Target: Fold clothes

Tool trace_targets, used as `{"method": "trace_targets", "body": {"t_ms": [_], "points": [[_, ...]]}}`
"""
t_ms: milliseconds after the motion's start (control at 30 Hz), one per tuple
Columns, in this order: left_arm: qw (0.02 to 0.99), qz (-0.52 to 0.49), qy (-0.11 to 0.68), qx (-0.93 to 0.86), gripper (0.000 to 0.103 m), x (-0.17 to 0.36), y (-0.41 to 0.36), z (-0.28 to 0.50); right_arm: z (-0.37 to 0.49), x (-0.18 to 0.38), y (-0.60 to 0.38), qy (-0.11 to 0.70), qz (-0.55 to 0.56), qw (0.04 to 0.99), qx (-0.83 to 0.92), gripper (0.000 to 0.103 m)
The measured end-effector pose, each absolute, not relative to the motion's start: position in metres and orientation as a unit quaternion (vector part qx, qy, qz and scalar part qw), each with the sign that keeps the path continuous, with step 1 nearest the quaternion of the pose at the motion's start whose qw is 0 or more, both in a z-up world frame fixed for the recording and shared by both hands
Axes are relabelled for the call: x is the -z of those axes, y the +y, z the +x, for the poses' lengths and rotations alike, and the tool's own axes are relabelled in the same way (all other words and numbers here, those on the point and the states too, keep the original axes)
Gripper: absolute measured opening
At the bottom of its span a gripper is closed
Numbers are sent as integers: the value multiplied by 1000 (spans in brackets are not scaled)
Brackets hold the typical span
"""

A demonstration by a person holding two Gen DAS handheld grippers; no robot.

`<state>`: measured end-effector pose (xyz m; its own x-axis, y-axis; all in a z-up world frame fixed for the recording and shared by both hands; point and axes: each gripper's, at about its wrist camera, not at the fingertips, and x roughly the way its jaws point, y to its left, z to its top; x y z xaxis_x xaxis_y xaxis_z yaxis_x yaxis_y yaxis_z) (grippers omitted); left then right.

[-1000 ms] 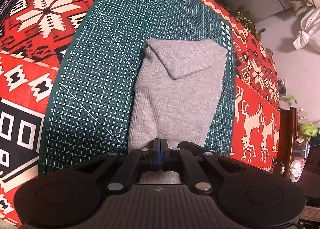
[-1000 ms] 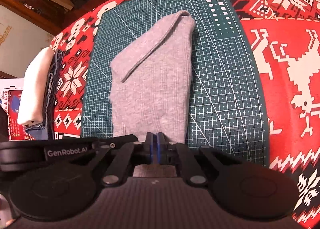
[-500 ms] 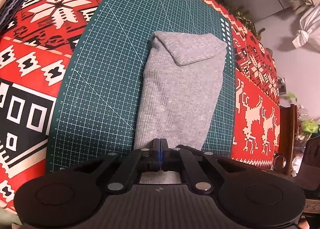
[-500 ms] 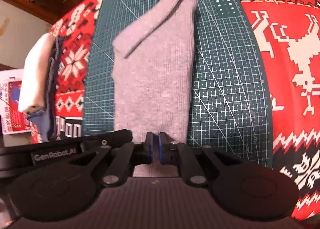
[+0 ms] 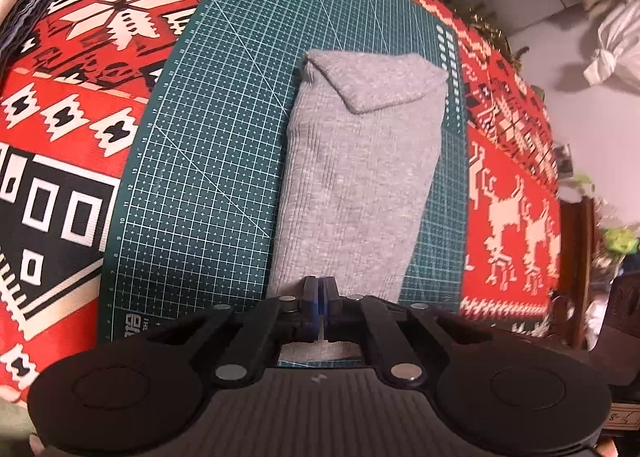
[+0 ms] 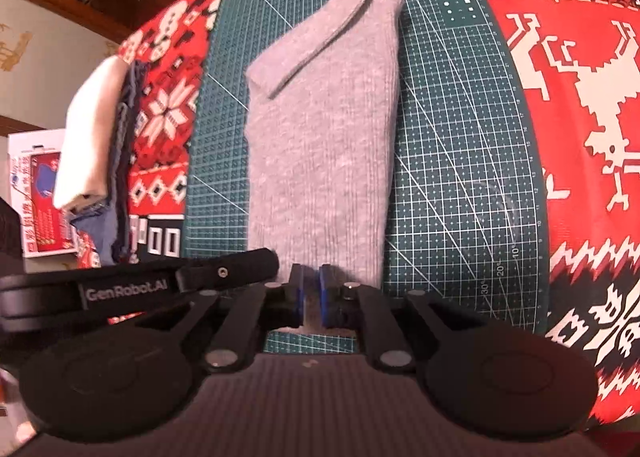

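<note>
A grey ribbed garment (image 5: 352,185) lies flat and lengthwise on the green cutting mat (image 5: 200,177), folded into a long strip with a flap turned over at its far end. My left gripper (image 5: 319,289) is shut on the strip's near hem, close to its left corner. In the right wrist view the same garment (image 6: 320,145) runs away from my right gripper (image 6: 311,293). That gripper's blue-padded jaws stand a narrow gap apart over the near hem, and cloth shows beneath them. The mat (image 6: 460,177) extends to the right.
A red patterned tablecloth (image 5: 80,97) covers the table around the mat. A stack of folded clothes (image 6: 92,129) sits at the left edge, with a white box (image 6: 36,177) beyond it. The left tool's black housing (image 6: 140,285) crosses just left of my right gripper.
The right jaws have parted from shut to a narrow gap. Both grippers have drawn back slightly toward the mat's near edge. The left gripper stays shut on the hem.
</note>
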<state>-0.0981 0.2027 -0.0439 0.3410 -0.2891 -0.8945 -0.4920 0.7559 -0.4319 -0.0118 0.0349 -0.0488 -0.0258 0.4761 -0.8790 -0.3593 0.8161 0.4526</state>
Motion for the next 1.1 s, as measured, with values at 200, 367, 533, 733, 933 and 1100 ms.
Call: {"method": "trace_targets", "body": {"t_ms": [200, 367, 533, 733, 933, 1100], "points": [[744, -358, 561, -63, 4, 40, 208, -102, -13, 48, 34, 648, 39, 699, -300, 5], [750, -382, 538, -47, 4, 24, 216, -111, -13, 45, 32, 644, 38, 703, -300, 9], [740, -366, 561, -58, 4, 35, 208, -111, -11, 35, 29, 641, 44, 702, -307, 11], [734, -352, 577, -71, 4, 46, 206, -106, -11, 52, 36, 649, 25, 703, -290, 10], [737, -362, 567, -68, 4, 38, 211, -110, -12, 62, 40, 650, 8, 705, -282, 5], [746, -374, 547, -68, 4, 28, 221, -115, -11, 46, 32, 645, 32, 703, -300, 11]]}}
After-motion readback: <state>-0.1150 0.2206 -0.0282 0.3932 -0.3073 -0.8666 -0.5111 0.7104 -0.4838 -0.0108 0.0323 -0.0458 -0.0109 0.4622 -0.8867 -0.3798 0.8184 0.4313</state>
